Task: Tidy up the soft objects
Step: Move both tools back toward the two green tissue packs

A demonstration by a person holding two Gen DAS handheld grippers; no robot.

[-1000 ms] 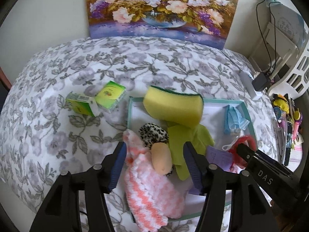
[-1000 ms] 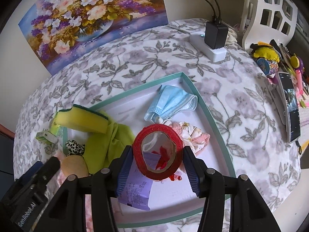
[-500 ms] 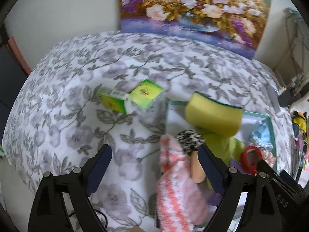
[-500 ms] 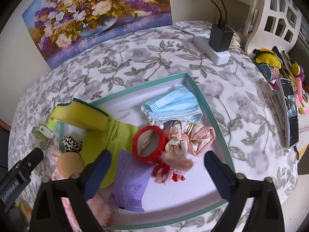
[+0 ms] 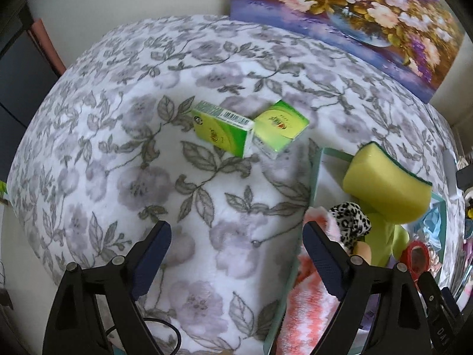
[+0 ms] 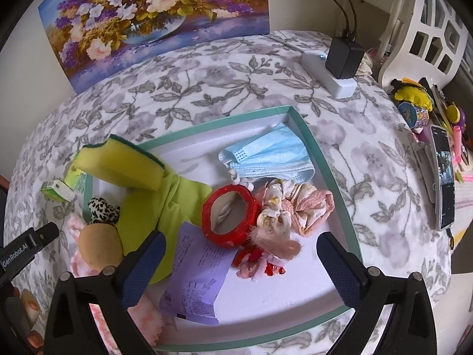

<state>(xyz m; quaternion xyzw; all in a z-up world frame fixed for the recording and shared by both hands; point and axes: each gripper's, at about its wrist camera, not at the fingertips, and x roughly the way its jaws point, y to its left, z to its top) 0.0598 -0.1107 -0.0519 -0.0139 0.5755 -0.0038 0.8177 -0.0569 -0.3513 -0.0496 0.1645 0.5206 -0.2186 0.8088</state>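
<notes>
Both claws spread wide, empty. Left gripper over bare cloth beside the tray; two green boxes just beyond. Right gripper above the red ring, inside the tray. Risk: the boxes' slick faces could slip from the pads.

A bed with a grey floral cover carries everything. On it lie two green boxes touching each other, left of a teal-rimmed tray. A pink striped cloth hangs over the tray's near left rim. Far right sits a white power strip; at the right edge, a phone.
</notes>
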